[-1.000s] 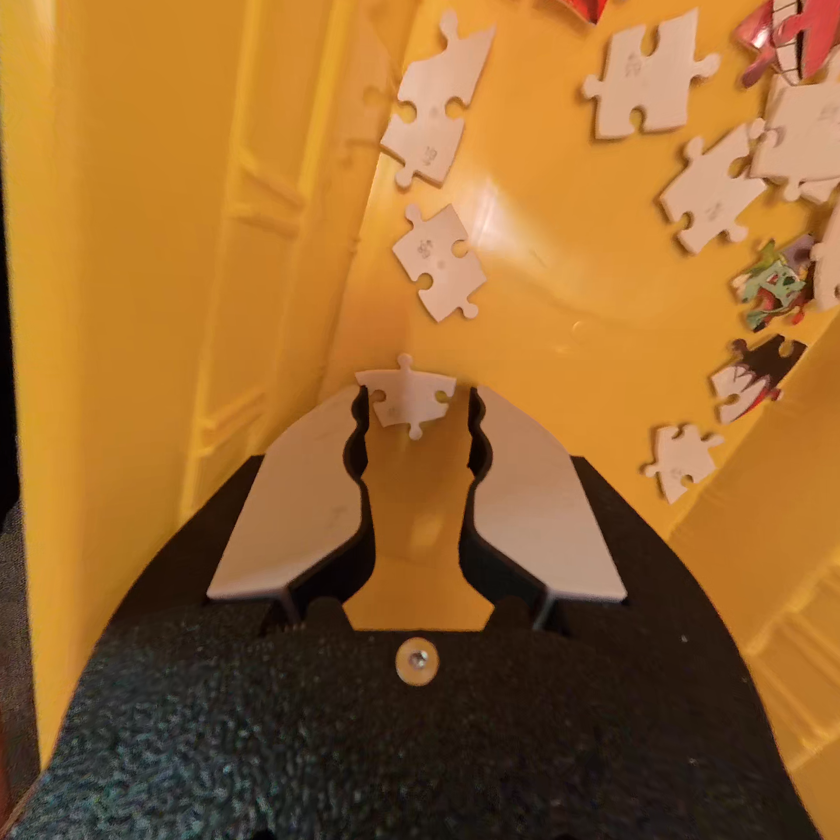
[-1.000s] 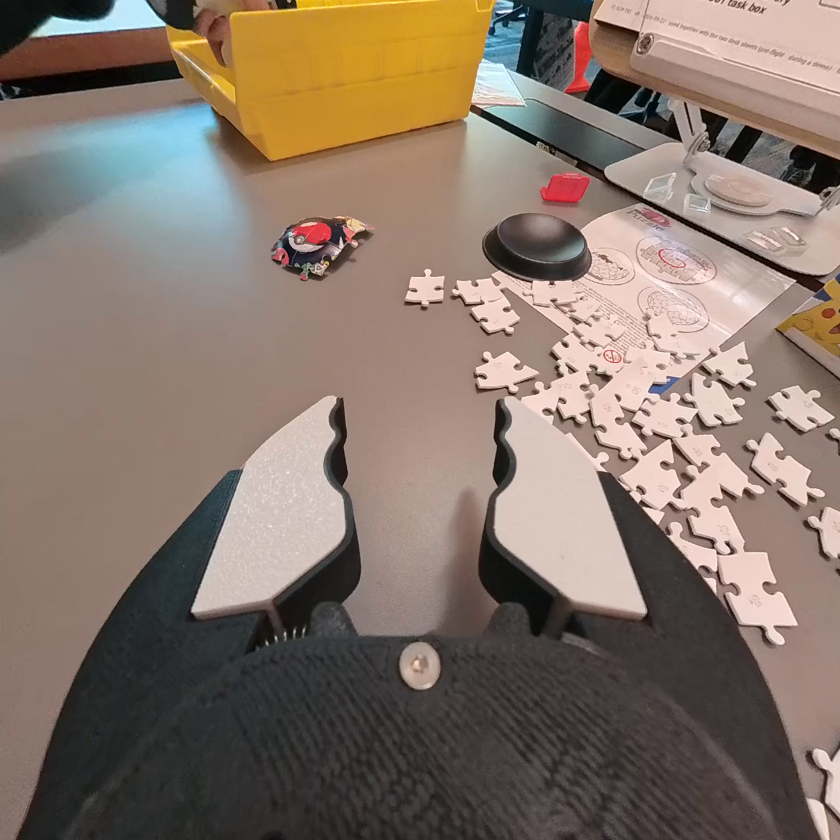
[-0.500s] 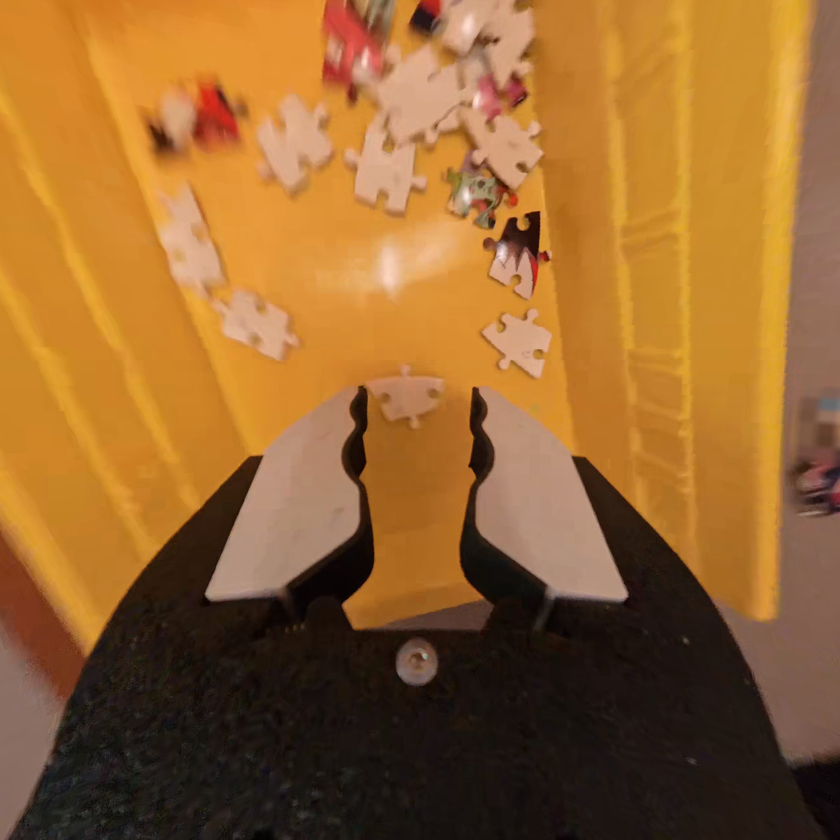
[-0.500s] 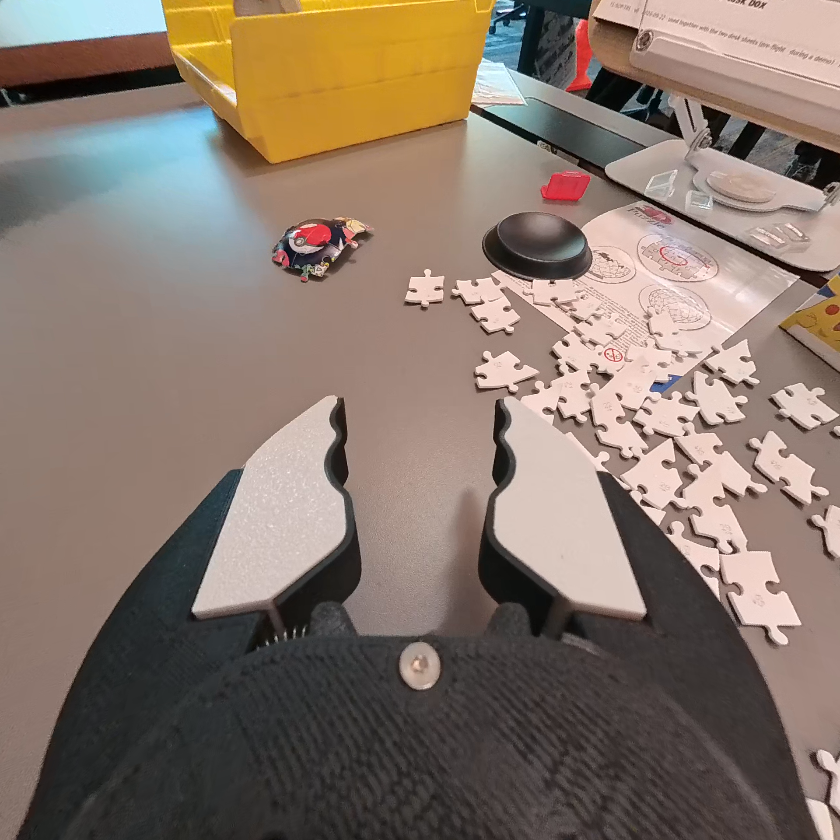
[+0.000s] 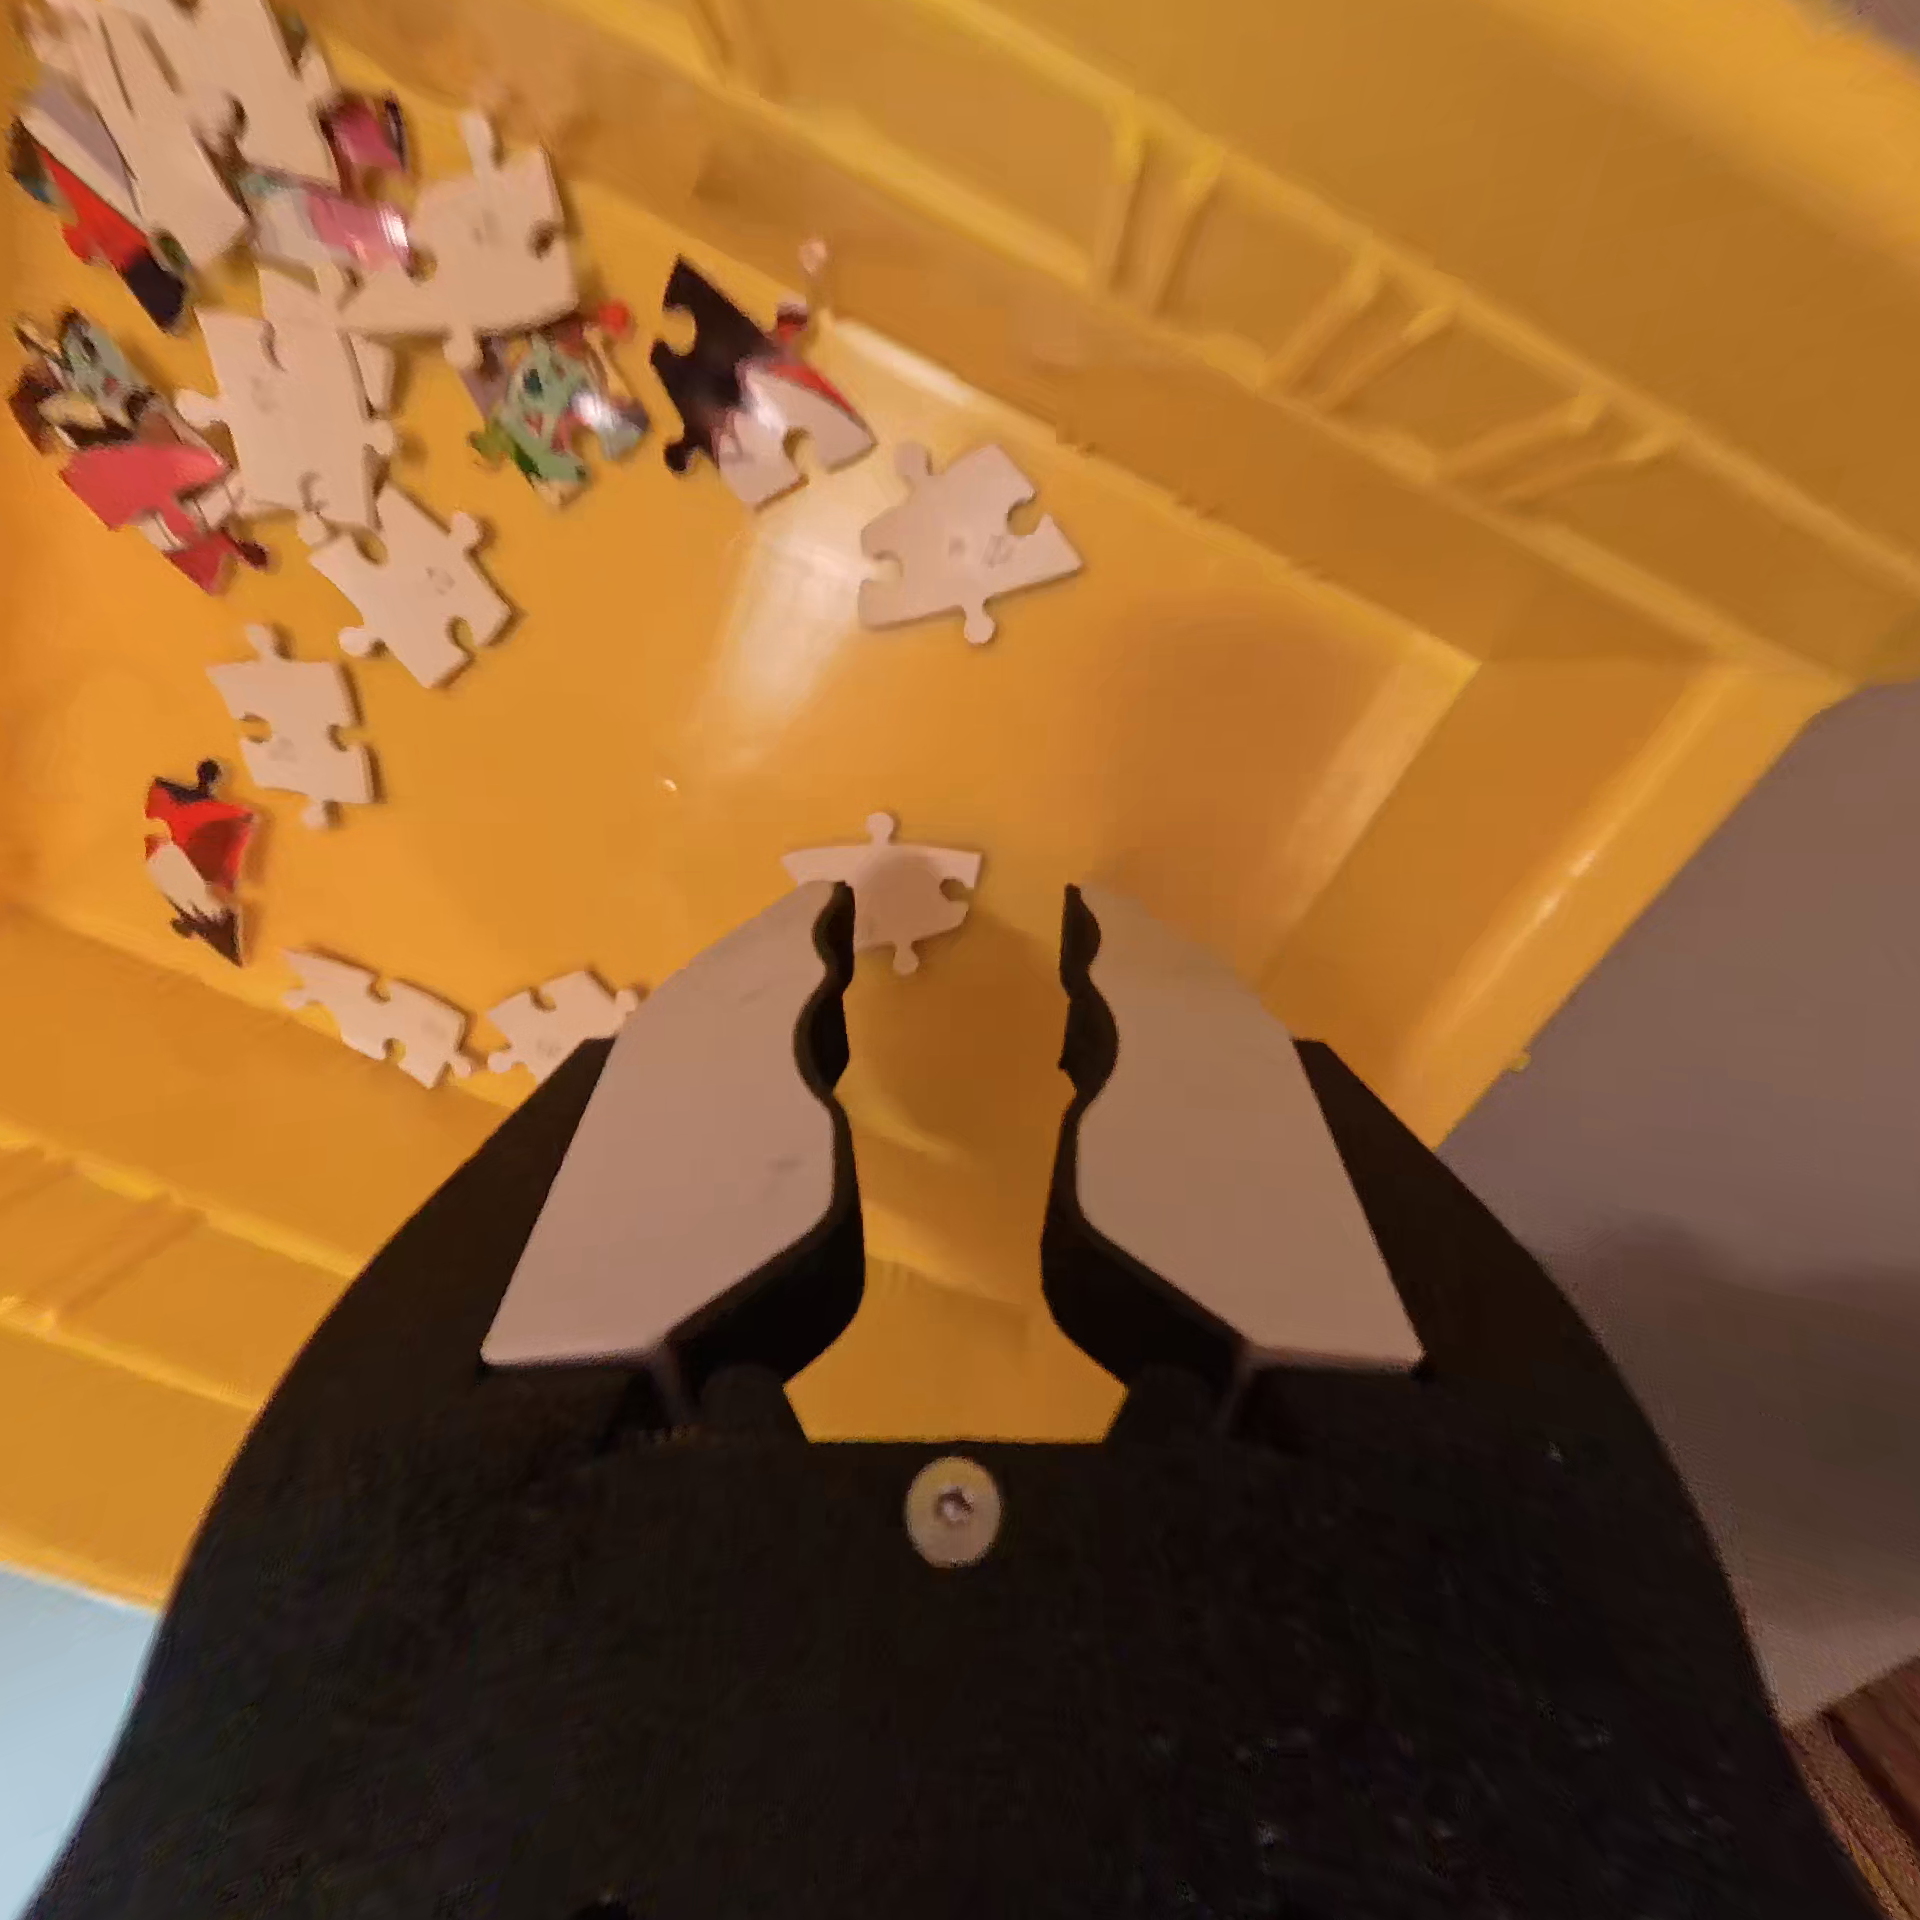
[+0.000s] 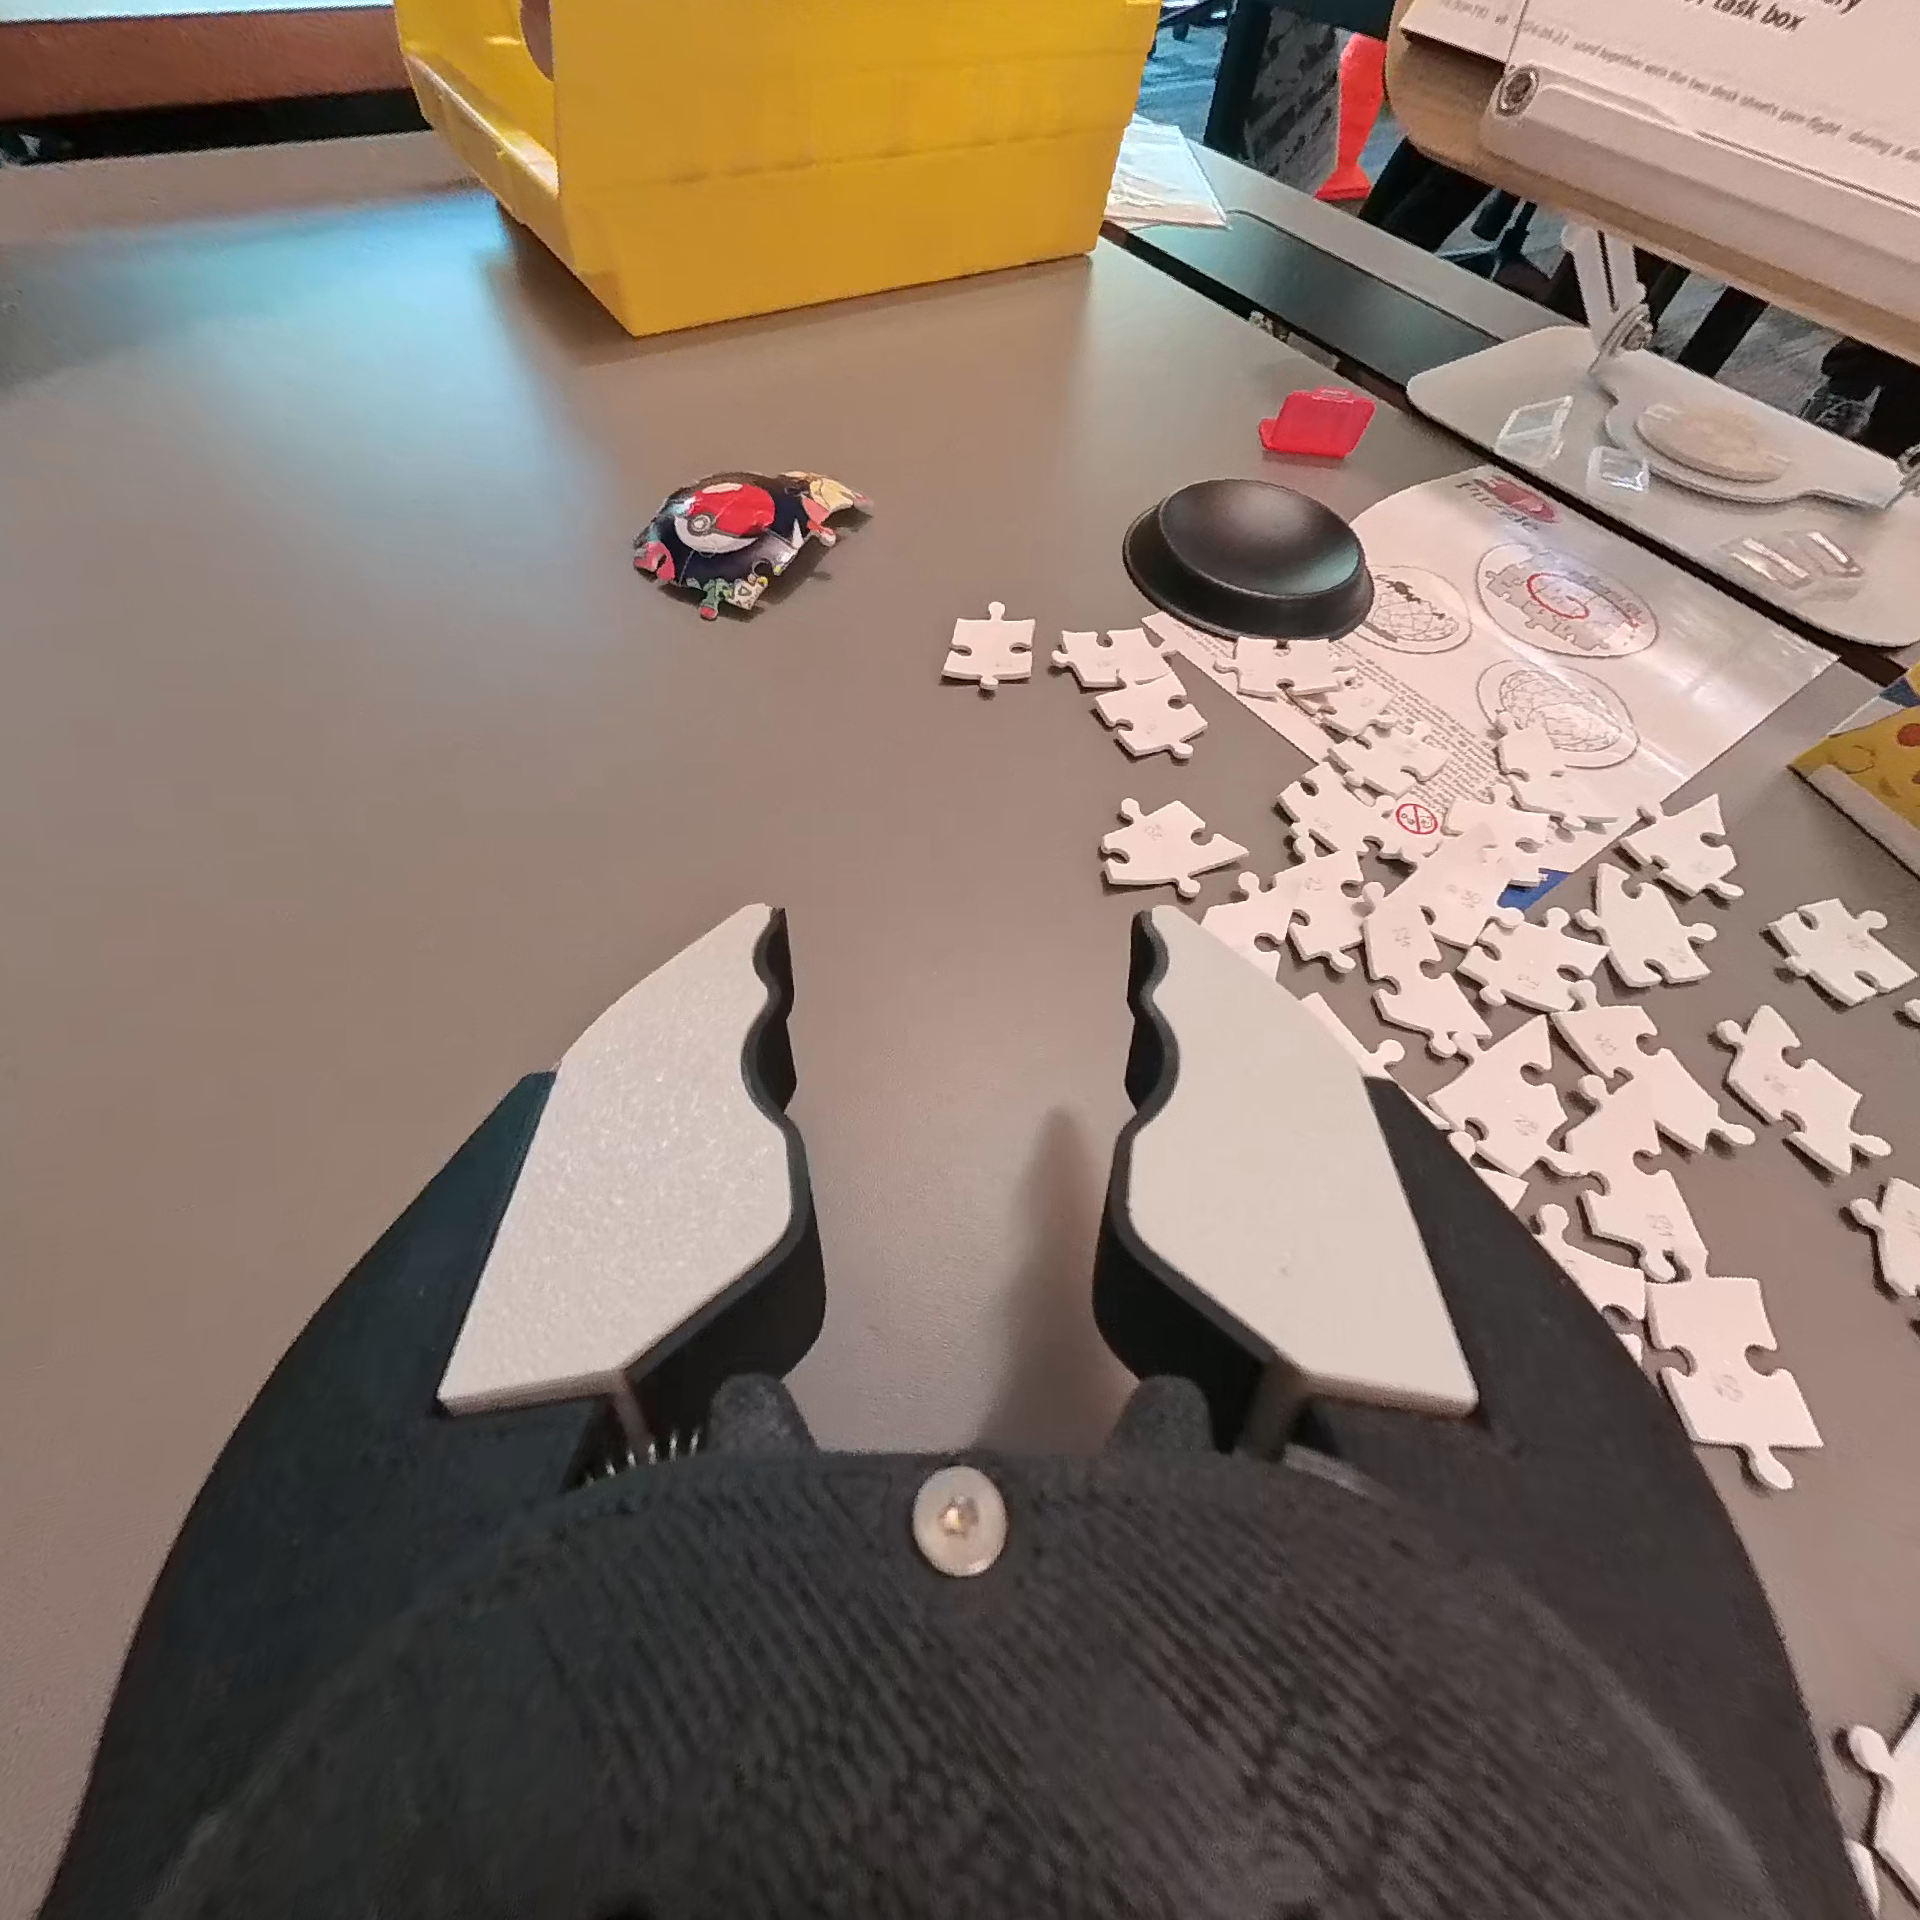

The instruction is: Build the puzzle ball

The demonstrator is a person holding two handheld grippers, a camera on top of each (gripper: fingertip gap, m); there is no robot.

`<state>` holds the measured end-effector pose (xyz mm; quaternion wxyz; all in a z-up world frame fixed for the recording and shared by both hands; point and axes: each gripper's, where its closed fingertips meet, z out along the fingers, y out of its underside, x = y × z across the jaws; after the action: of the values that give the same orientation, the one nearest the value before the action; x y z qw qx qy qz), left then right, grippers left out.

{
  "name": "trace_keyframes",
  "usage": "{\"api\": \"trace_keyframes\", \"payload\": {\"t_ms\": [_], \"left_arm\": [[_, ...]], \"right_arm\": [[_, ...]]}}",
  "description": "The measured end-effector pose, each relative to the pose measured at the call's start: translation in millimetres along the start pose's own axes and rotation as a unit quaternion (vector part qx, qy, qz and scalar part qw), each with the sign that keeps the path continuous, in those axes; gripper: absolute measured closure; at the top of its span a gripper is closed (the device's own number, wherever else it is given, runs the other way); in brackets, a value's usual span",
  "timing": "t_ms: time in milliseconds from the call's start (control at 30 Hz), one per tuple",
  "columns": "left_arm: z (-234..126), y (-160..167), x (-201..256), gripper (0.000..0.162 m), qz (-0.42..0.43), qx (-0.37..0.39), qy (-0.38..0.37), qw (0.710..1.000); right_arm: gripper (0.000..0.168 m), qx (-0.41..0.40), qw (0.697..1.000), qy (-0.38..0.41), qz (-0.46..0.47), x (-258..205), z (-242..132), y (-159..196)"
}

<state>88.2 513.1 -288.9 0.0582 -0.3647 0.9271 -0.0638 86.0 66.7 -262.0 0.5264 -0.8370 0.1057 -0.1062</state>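
My left gripper (image 5: 956, 904) is inside the yellow bin (image 5: 1351, 312). Its jaws are narrowed on a white puzzle piece (image 5: 904, 883) at the fingertips; the piece touches the left finger, and its contact with the right finger is unclear. Several loose white pieces (image 5: 416, 592) and coloured pieces (image 5: 748, 395) lie on the bin floor to the upper left. My right gripper (image 6: 956, 935) is open and empty, low over the grey table (image 6: 416, 727). A small assembled coloured ball fragment (image 6: 738, 535) lies ahead of it. Several white pieces (image 6: 1455, 935) are spread out to its right.
The yellow bin (image 6: 831, 156) stands at the far end of the table. A black dome stand (image 6: 1242, 556) sits on an instruction sheet (image 6: 1662, 665). A red clip (image 6: 1314, 421) and a white stand (image 6: 1507, 405) lie behind it. A yellow box corner (image 6: 1870, 769) shows at the right edge. The grippers' ends are close to 45 cm from one another. My right gripper's tips are some 15 cm from the small assembled coloured ball fragment (image 6: 738, 535).
The left wrist view has swung across the bin, so its walls and loose pieces shifted; the white piece stayed at the fingertips. The right gripper has barely moved.
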Motion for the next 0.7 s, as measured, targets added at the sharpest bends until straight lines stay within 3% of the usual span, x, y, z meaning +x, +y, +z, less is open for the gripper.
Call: {"api": "trace_keyframes", "payload": {"t_ms": [33,233,333,533,633,700], "left_arm": [[1.9,5.4,-1.7,0.127,-0.004,-0.023,0.001,1.0],[12.8,10.9,-3.4,0.14,0.007,-0.066,-0.004,0.998],[19.4,12.7,-0.7,0.141,-0.028,-0.08,0.004,0.996],[21.4,-19.4,4.8,0.147,-0.134,-0.003,0.019,0.991],[5.9,-34.3,-4.4,0.131,-0.173,0.054,0.015,0.983],[-5.2,-37.7,-9.3,0.131,-0.165,0.072,0.008,0.984]], "right_arm": [[0.106,-0.001,1.0,0.001,0.0,0.2,0.0,0.2],[0.106,-0.003,1.0,0.001,0.002,0.6,0.5,1.0],[0.106,-0.004,1.0,0.0,0.002,0.6,0.8,1.2],[0.106,-0.009,1.0,-0.002,0.002,-0.1,1.8,2.3],[0.106,-0.006,1.0,-0.002,-0.002,-0.8,1.2,1.6],[0.106,-0.004,1.0,-0.001,0.0,-0.4,0.7,1.1]]}}
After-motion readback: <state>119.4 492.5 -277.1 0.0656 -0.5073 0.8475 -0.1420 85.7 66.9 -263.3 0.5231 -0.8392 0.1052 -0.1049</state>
